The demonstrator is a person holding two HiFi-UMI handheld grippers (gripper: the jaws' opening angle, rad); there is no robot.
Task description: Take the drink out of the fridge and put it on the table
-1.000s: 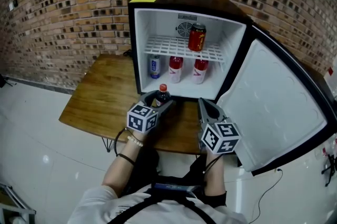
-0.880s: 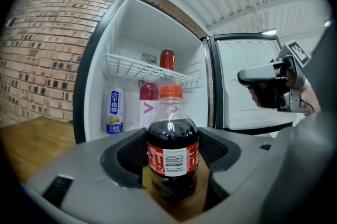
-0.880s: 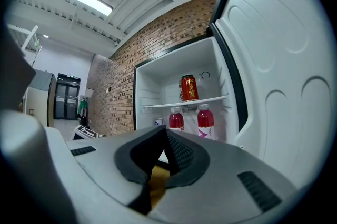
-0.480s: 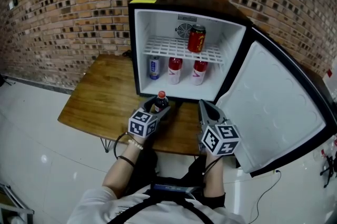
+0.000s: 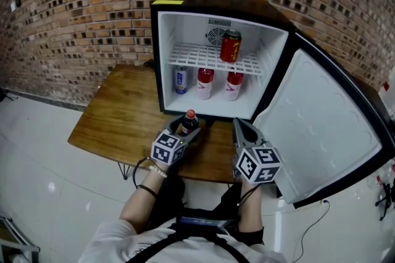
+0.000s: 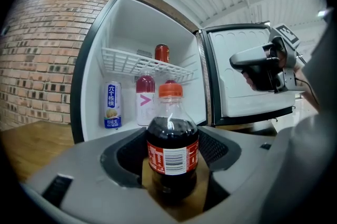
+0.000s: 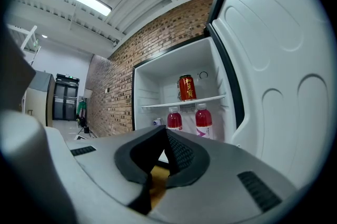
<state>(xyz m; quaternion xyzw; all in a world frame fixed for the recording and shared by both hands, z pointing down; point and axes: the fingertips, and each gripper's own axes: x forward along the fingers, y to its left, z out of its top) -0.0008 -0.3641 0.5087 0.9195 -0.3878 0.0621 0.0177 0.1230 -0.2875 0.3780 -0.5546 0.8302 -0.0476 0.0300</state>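
The left gripper (image 5: 183, 132) squeezes the round cola bottle (image 6: 172, 149) from both sides, just in front of the open fridge (image 5: 162, 58). Only its own view shows the red label. The right gripper (image 7: 165, 146), near the fridge door, is pinched closed on nothing. The fridge is smooth and white inside, with a wire shelf (image 5: 197, 58).

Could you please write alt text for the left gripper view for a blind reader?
A dark cola bottle with an orange cap stands clamped in the grey jaws of the left gripper over a wooden table. Behind it, an open fridge holds a blue can, red bottles and a red can.
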